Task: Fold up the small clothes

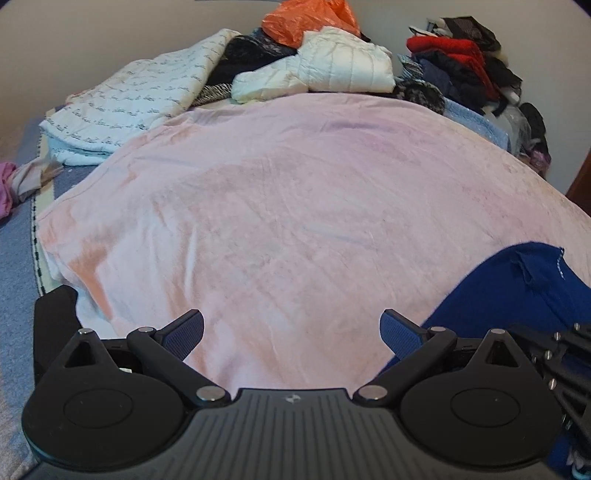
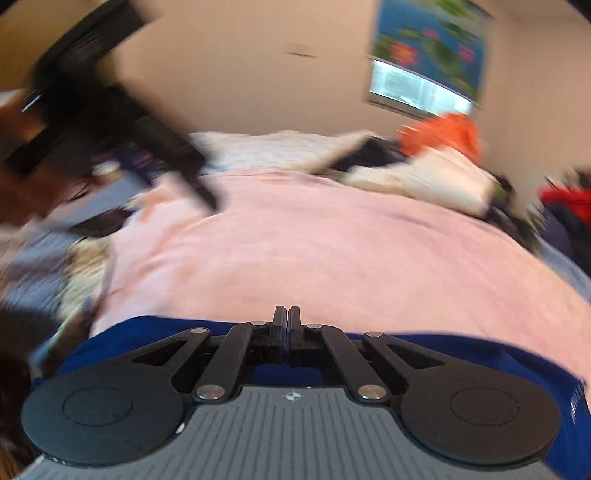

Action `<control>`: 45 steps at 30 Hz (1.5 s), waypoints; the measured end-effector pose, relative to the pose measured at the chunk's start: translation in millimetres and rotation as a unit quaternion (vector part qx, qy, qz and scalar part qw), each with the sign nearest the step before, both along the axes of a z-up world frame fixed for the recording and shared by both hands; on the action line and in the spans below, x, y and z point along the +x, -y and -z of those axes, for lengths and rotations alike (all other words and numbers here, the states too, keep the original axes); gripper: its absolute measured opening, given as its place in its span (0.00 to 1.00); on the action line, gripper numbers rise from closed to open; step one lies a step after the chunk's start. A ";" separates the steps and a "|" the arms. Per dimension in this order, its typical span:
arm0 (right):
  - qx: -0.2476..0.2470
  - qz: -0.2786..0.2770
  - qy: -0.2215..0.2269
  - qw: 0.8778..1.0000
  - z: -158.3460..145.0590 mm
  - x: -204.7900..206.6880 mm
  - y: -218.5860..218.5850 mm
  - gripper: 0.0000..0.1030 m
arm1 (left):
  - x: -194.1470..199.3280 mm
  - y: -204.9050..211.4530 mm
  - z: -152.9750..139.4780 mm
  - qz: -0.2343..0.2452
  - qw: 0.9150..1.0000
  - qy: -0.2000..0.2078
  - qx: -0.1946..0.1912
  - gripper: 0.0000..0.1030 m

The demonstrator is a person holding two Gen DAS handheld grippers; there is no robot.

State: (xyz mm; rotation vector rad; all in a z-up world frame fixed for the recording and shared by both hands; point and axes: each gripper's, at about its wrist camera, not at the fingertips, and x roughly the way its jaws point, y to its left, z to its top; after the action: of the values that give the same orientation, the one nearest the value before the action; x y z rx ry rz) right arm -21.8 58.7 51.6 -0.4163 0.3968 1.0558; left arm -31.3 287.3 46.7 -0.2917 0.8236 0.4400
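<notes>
A dark blue garment (image 1: pixel 517 291) lies on the pink blanket (image 1: pixel 288 206) at the lower right of the left wrist view. My left gripper (image 1: pixel 291 332) is open and empty, low over the blanket, just left of the garment. In the right wrist view, which is blurred, my right gripper (image 2: pixel 286 321) is shut on the edge of the blue garment (image 2: pixel 480 354), which spreads under and beside the fingers. My left gripper shows there as a dark blurred shape (image 2: pixel 122 122) at the upper left. Part of the right gripper's linkage (image 1: pixel 569 354) shows at the right edge.
At the far side of the bed lie a white script-print blanket (image 1: pixel 140 99), a white quilted jacket (image 1: pixel 325 66), an orange bag (image 1: pixel 306 18) and a pile of red and dark clothes (image 1: pixel 465 66). A blue bedcover (image 1: pixel 18 258) lies to the left. A window (image 2: pixel 421 85) is behind.
</notes>
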 end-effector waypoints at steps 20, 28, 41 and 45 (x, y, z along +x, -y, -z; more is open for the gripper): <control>-0.144 -0.236 0.113 0.954 63.3 -105.6 -28.1 0.24 | -5.6 -3.9 2.2 -0.024 1.000 -0.008 0.007 0.99; -0.035 -0.122 0.007 0.992 29.6 -53.7 -16.2 0.02 | -1.6 -8.7 -4.1 -0.037 0.999 0.014 -0.015 0.99; 0.000 0.183 -0.066 0.981 27.0 37.1 127.3 0.49 | 40.7 62.7 25.7 0.119 0.992 -0.012 -0.043 0.99; -0.023 0.116 0.052 0.992 16.2 -11.2 94.8 0.53 | 50.9 58.6 35.0 0.101 0.987 -0.011 -0.124 0.99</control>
State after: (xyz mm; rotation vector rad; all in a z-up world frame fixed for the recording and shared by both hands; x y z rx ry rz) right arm -33.0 -36.1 35.5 -0.4531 0.3686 0.7966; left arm 19.6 228.8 11.8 -0.4285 0.9209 0.1506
